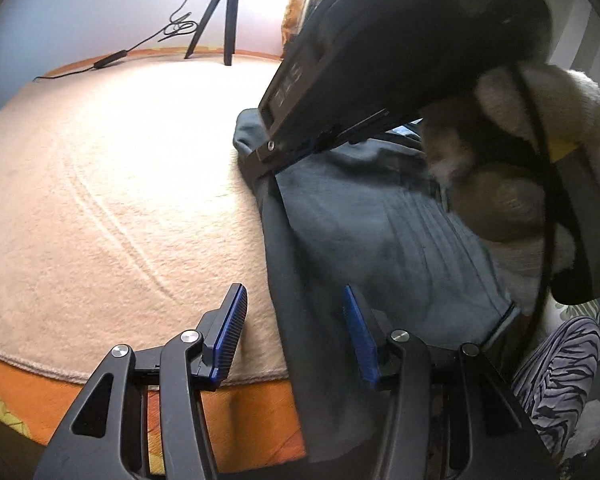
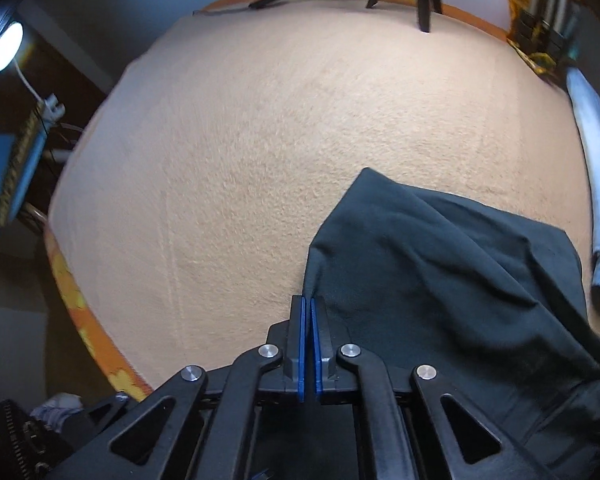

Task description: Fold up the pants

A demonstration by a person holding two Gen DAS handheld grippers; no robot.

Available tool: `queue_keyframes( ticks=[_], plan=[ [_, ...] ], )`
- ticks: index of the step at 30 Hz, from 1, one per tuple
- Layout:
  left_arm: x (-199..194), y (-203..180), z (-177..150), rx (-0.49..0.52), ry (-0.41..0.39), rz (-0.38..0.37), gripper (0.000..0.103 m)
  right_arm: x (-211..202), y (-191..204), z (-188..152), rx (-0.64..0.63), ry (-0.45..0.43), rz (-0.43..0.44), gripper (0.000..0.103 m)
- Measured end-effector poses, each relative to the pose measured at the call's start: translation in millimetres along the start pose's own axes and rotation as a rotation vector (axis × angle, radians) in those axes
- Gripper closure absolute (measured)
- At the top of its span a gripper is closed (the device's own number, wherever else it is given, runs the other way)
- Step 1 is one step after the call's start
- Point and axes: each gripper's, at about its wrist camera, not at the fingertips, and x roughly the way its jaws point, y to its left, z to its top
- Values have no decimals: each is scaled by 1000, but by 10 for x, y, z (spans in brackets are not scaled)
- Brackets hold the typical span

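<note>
The dark grey-blue pants (image 1: 364, 248) lie on the right part of a peach blanket (image 1: 112, 184), one edge hanging over the near side of the bed. My left gripper (image 1: 296, 312) is open, its blue pads on either side of the pants' left edge near the bed's front. My right gripper (image 1: 268, 156) is seen from the left wrist view pinching the pants' far edge. In the right wrist view my right gripper (image 2: 309, 304) is shut on the pants (image 2: 440, 264) at their near left edge, and the cloth drapes off to the right.
A black tripod (image 1: 224, 16) and a cable (image 1: 108, 58) stand at the bed's far edge. An orange patterned sheet (image 1: 28, 396) shows under the blanket. The person's fluffy sleeve (image 1: 540, 128) and striped trousers (image 1: 560, 368) are at right. A lamp (image 2: 7, 46) glows at left.
</note>
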Motion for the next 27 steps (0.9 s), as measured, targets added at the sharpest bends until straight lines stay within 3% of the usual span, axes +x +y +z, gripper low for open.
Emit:
queue_keyframes(
  ticks=[6, 8, 11, 15, 17, 18, 27],
  plan=[
    [94, -36, 18, -8, 7, -23, 57, -219, -161, -106, 35, -51, 55, 103],
    [96, -9, 59, -2, 11, -44, 83, -284, -129, -158, 45, -62, 67, 103],
    [101, -57, 73, 1, -2, -72, 91, -323, -166, -226, 43, -63, 70, 103],
    [49, -220, 127, 51, -40, -82, 91, -274, -187, -150, 26, -49, 82, 94],
    [51, -244, 152, 57, -45, -89, 92, -260, -190, -116, 18, -34, 75, 69],
    [56, -253, 153, 57, -45, -91, 92, -261, -188, -106, 13, -30, 64, 66],
    [20, -343, 127, 100, -57, -84, 92, -40, -38, 132, -40, 38, -71, 66]
  ],
)
